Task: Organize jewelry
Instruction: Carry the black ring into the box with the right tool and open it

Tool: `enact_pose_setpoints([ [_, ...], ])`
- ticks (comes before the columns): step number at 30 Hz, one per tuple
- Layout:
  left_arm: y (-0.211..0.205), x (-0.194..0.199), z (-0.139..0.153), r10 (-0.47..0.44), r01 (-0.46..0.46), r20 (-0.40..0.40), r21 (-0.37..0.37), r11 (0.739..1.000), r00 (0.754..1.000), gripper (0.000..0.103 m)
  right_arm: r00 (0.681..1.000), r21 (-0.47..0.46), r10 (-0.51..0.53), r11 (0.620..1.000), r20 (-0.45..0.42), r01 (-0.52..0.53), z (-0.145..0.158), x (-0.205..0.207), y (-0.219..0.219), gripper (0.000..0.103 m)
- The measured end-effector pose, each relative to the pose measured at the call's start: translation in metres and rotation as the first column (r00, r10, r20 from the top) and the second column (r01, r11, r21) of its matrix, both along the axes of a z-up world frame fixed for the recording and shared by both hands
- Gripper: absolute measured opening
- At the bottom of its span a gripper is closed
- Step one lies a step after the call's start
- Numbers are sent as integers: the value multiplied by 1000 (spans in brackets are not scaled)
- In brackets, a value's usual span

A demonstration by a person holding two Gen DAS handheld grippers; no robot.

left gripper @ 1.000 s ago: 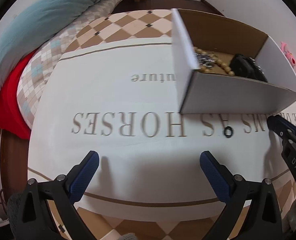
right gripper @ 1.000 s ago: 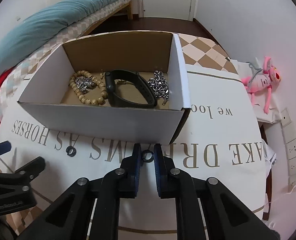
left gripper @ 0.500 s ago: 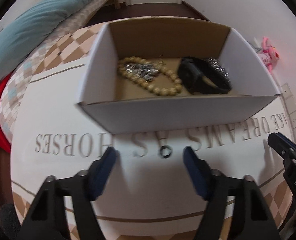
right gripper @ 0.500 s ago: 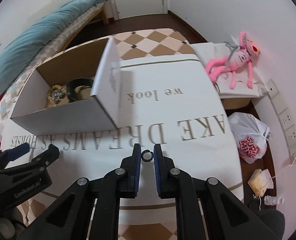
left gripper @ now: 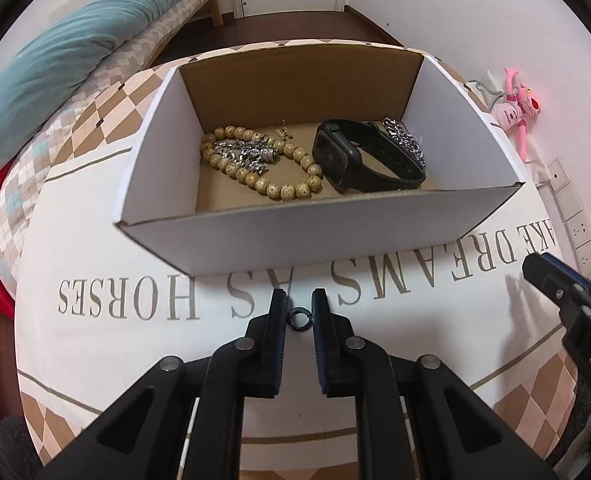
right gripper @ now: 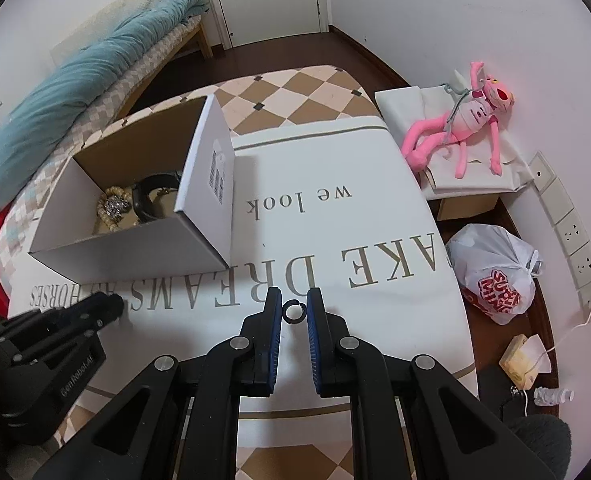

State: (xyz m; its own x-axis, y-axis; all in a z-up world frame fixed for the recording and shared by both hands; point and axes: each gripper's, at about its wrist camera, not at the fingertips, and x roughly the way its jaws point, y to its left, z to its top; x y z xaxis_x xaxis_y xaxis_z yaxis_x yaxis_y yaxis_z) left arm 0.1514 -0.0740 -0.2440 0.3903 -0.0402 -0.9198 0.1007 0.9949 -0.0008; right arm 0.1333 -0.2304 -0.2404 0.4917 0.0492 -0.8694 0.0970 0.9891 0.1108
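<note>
An open white cardboard box (left gripper: 255,240) stands on the printed white cloth. It holds a wooden bead bracelet (left gripper: 255,164), a black smartwatch (left gripper: 359,160) and a silver chain (left gripper: 405,142). My left gripper (left gripper: 298,318) is shut on a small black ring (left gripper: 299,319) just in front of the box, low over the cloth. My right gripper (right gripper: 294,312) is shut on a second small dark ring (right gripper: 294,312), right of the box (right gripper: 211,208) and above the cloth. The left gripper's body (right gripper: 55,344) shows at the lower left of the right wrist view.
A teal duvet (left gripper: 55,60) lies on a bed at the back left. A pink plush toy (right gripper: 463,116) lies on a white cloth at the right. A white plastic bag (right gripper: 495,280) and wall sockets (right gripper: 571,232) are beside the table.
My left gripper swung to face the box, came down over the black ring on the cloth and shut on it. My right gripper, holding its ring, swung away to the right of the box.
</note>
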Motion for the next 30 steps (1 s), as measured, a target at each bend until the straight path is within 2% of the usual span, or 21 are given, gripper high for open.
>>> enact_pose_setpoints([
  [6,11,-11,15,13,-12,13,-36,999,1000,10,1000,29,4,1000,31,-5,16,-4,3,13],
  [18,38,-21,83,41,-28,97,-133,991,994,10,994,116,22,993,111,-35,63,-13,10,13],
  [21,41,-3,106,43,-21,121,-171,985,992,10,989,144,37,988,140,-58,80,-1,16,13],
  [24,45,24,117,35,-11,111,-213,977,993,10,987,179,61,980,147,-88,90,21,22,13],
  [30,56,77,109,30,-18,53,-220,975,998,10,986,215,124,966,110,-146,92,77,39,13],
])
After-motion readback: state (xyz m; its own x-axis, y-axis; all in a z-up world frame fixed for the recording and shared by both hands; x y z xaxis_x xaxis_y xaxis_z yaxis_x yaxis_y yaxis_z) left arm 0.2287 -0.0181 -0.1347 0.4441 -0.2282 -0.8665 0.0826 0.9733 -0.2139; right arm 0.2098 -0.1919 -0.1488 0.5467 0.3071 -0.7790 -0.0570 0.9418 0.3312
